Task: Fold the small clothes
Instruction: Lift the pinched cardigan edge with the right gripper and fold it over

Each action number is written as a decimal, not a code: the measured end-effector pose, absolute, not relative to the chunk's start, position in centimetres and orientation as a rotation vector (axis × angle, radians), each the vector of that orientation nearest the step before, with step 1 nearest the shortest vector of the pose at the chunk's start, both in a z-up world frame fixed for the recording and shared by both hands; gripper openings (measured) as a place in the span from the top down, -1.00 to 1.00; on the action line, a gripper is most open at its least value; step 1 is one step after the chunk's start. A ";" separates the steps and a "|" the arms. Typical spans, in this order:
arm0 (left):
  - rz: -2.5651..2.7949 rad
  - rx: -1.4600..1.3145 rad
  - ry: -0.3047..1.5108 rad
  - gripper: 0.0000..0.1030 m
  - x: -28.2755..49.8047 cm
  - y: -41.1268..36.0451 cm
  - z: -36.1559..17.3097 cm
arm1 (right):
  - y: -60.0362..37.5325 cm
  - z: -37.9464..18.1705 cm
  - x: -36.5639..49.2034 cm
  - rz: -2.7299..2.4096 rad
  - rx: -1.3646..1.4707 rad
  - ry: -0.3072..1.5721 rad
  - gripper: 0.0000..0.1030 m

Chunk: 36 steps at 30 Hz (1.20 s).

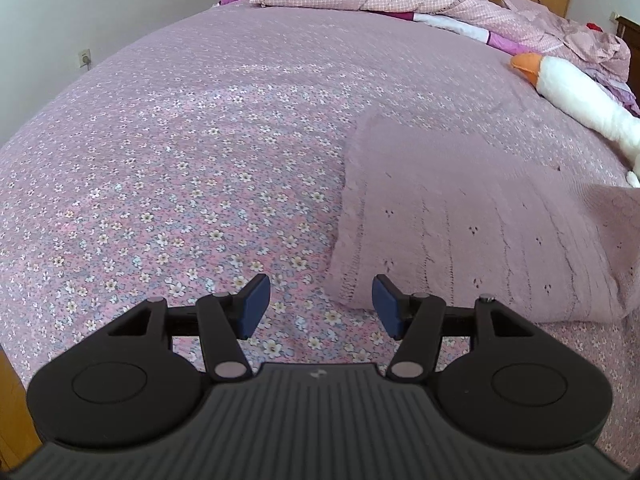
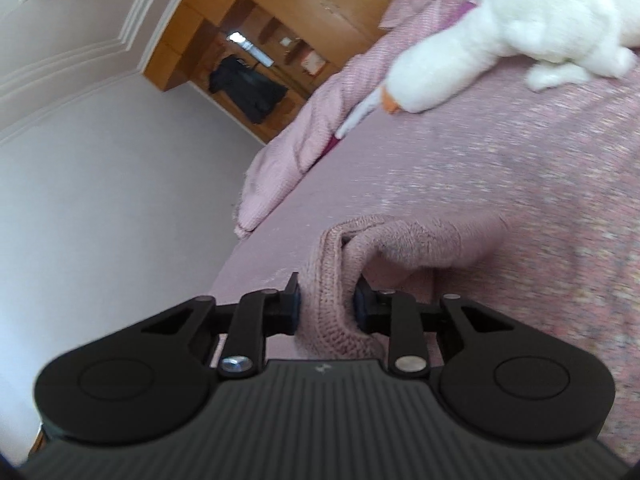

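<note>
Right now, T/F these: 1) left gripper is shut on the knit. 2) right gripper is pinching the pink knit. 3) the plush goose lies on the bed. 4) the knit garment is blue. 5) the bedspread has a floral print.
1) False. The left gripper is open and holds nothing; the pink knit garment lies just ahead, to the right of its fingers.
2) True. The right gripper is closed on a bunched fold of the knit.
3) True. The white plush goose with its orange beak rests on the bed, beyond the garment.
4) False. It is pink.
5) True. The bedspread carries small flowers on pink.
</note>
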<state>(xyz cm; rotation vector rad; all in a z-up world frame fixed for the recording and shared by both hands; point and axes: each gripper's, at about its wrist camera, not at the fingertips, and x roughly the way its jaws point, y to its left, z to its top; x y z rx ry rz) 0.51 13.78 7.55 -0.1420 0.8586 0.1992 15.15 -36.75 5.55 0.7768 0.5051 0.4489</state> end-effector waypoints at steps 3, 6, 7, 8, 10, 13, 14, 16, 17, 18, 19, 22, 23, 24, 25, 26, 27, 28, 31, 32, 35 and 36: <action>0.206 -0.150 0.852 -0.25 0.4 14.3 7.6 | -35.1 6.8 15.5 0.502 0.751 0.497 0.46; 0.214 -0.158 0.845 -0.25 0.3 14.9 7.8 | -33.4 8.1 15.8 0.551 0.722 0.490 0.46; 0.217 -0.162 0.843 -0.25 0.2 15.1 7.8 | -32.8 8.5 15.9 0.568 0.714 0.487 0.46; 0.220 -0.166 0.841 -0.25 0.2 15.3 7.9 | -32.2 8.9 16.0 0.587 0.707 0.482 0.46; 0.227 -0.174 0.839 -0.25 0.1 15.8 7.9 | -30.8 9.7 16.0 0.623 0.694 0.476 0.46; 0.236 -0.185 0.835 -0.25 -0.2 16.6 7.9 | -28.8 10.6 16.1 0.670 0.691 0.471 0.46; 0.239 -0.188 0.834 -0.25 -0.3 16.9 7.9 | -28.1 10.8 16.2 0.688 0.693 0.474 0.46; 0.246 -0.196 0.830 -0.25 -0.5 17.4 7.9 | -26.7 11.2 16.4 0.723 0.687 0.482 0.47; 0.249 -0.200 0.827 -0.25 -0.6 17.7 7.9 | -25.9 11.4 16.5 0.739 0.678 0.488 0.47; 0.252 -0.204 0.823 -0.25 -0.7 18.0 8.0 | -25.2 11.6 16.4 0.755 0.669 0.494 0.47; 0.256 -0.209 0.820 -0.25 -0.8 18.4 8.0 | -24.4 11.7 16.5 0.770 0.661 0.501 0.47; 0.268 -0.226 0.811 -0.25 -1.1 19.3 8.1 | -21.9 11.5 16.6 0.807 0.633 0.529 0.47; 0.272 -0.231 0.809 -0.25 -1.3 19.6 8.1 | -21.1 11.4 16.6 0.817 0.624 0.542 0.47; 0.276 -0.237 0.808 -0.25 -1.3 19.9 8.0 | -20.4 11.2 16.5 0.826 0.617 0.553 0.47; 0.280 -0.243 0.807 -0.25 -1.4 20.3 8.0 | -19.6 11.0 16.5 0.836 0.608 0.566 0.47; 0.283 -0.248 0.806 -0.25 -1.5 20.5 7.9 | -18.9 10.8 16.5 0.844 0.599 0.579 0.47; 0.287 -0.253 0.807 -0.25 -1.6 20.9 7.8 | -18.2 10.5 16.5 0.852 0.587 0.593 0.47; 0.291 -0.257 0.807 -0.25 -1.7 21.2 7.6 | -17.4 10.2 16.5 0.860 0.574 0.609 0.47; 0.298 -0.263 0.811 -0.25 -1.9 22.0 7.2 | -15.1 9.1 16.7 0.877 0.525 0.661 0.47; 0.301 -0.263 0.812 -0.25 -2.0 22.3 7.1 | -14.4 8.6 16.6 0.878 0.504 0.679 0.47; 0.314 -0.257 0.814 -0.25 -2.1 22.9 6.7 | -12.2 7.3 16.5 0.880 0.442 0.732 0.47; 0.317 -0.255 0.815 -0.25 -2.2 23.1 6.6 | -11.6 6.9 16.3 0.879 0.428 0.745 0.47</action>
